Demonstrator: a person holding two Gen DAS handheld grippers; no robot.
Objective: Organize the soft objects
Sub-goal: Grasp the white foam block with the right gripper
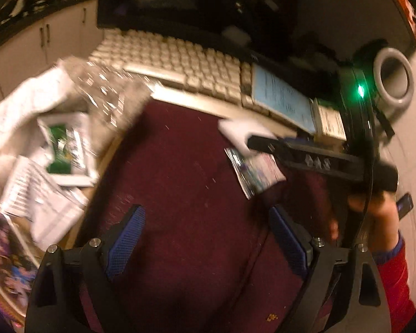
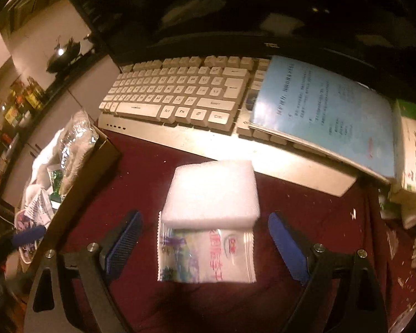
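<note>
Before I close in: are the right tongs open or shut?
Open. The right tongs stand wide apart, the foam block and packet lying untouched between them.

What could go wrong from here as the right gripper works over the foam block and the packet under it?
1. The white foam block lies partly on the plastic packet, and both sit between the open right gripper fingers; closing may catch both or slide the foam off.
2. The blue booklet overhangs the keyboard just behind; a lift could nudge it.
3. The left-wrist view is blurred, so the open left gripper could sweep the cloth unaimed.
</note>
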